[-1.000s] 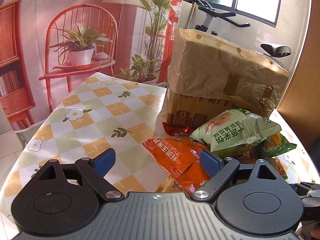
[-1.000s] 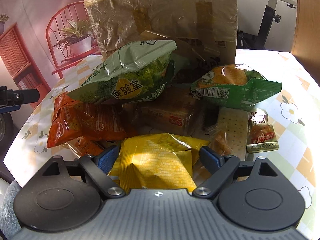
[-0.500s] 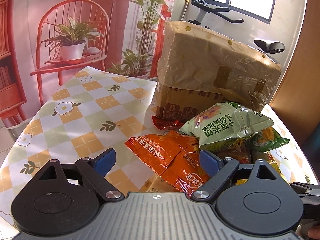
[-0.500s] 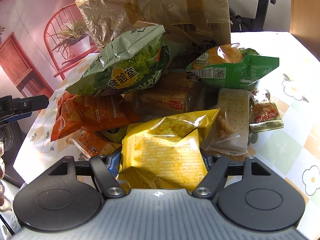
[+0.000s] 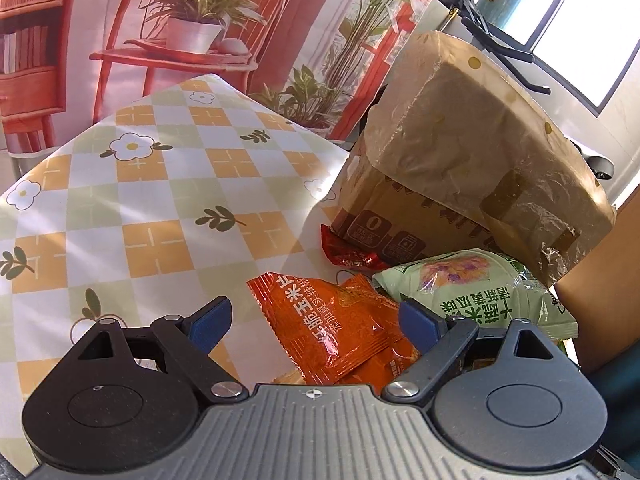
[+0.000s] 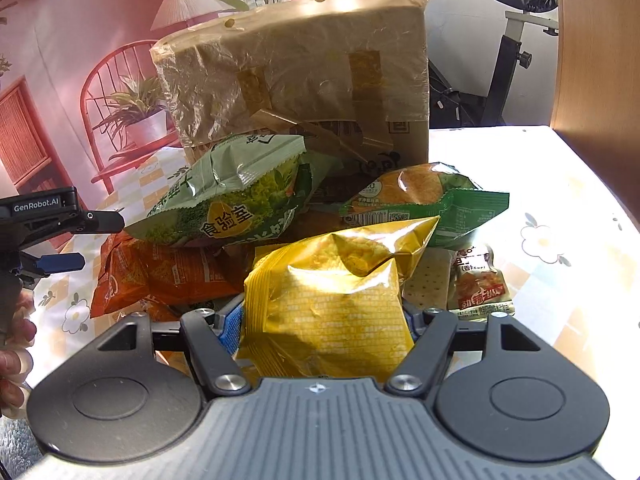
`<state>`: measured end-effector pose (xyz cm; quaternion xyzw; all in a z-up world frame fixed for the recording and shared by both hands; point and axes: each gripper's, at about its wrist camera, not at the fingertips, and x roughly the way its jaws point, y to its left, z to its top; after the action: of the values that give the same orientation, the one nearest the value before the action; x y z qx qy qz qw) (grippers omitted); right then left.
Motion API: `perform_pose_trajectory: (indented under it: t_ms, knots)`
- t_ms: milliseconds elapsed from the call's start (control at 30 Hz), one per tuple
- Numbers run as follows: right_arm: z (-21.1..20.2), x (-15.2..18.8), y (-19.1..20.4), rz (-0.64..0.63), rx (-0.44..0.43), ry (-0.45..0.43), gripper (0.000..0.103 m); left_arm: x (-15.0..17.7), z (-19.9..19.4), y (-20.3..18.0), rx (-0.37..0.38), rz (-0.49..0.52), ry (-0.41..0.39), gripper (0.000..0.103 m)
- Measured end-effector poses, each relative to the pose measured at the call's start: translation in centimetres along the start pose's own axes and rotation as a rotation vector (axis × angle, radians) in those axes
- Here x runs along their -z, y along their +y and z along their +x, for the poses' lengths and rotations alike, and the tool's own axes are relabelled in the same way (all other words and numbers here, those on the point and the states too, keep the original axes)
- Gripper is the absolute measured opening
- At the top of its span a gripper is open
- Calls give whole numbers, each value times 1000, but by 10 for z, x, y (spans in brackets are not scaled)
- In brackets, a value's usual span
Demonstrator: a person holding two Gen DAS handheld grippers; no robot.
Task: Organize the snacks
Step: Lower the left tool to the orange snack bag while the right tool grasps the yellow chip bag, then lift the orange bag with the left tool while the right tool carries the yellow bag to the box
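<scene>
A heap of snack bags lies on the checked tablecloth (image 5: 160, 208) in front of a taped cardboard box (image 6: 296, 72). My right gripper (image 6: 322, 316) is shut on a yellow bag (image 6: 328, 292), held just above the heap. Behind it lie a pale green bag (image 6: 232, 204), a green bun bag (image 6: 424, 196) and orange packets (image 6: 168, 276). My left gripper (image 5: 314, 316) stands open just over an orange packet (image 5: 336, 332) without touching it. The pale green bag (image 5: 480, 292) lies to its right, and the box (image 5: 460, 152) stands behind.
A cracker pack (image 6: 428, 284) and a small sauce packet (image 6: 480, 284) lie right of the yellow bag. A red wrapper (image 5: 348, 250) sits at the box's foot. A wooden panel (image 6: 596, 60) borders the table's right, with an exercise bike (image 6: 516, 48) behind. A hand (image 6: 12, 352) holds the left gripper.
My right gripper closed on the yellow bag and raised it slightly. My left gripper rolled and dropped toward the orange packets, staying open.
</scene>
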<state>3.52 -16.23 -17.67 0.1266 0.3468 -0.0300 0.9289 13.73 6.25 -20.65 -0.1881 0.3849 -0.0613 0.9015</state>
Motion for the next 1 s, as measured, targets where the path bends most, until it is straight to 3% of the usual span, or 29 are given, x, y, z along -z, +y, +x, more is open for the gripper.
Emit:
perform_pose_trajectory:
  t_ms: [167,367,400,467,500,567,733,867,1000]
  knots:
    - [2,-4,-3,1,-7,-1,71,5,21,10,95,-112,78,92]
    - [6,-6,-9,14,-16,10,71,9,39,10,115,-139,97,90]
    - [6,-7,-9,15,-18,11,71,9,42,10,123,-143,99,87]
    - [7,-8,-10,17,-19,12,71,7,43,9,156,-139,98,69]
    - [7,-8,-11,19,-19,12,71,6,43,6,145,-122,97,67]
    - [7,-9,-12,21,-19,11,71,6,35,0,138,-77,81,58]
    - [5,-11,-14,28,-17,1,71,-2,5,-6,93,6,-4,51]
    - [1,-13,-12,23,-17,-10,71,-11,-26,-11,64,58,-92,39]
    - [-5,-17,-10,9,-8,-33,71,-20,-41,-16,49,102,-140,36]
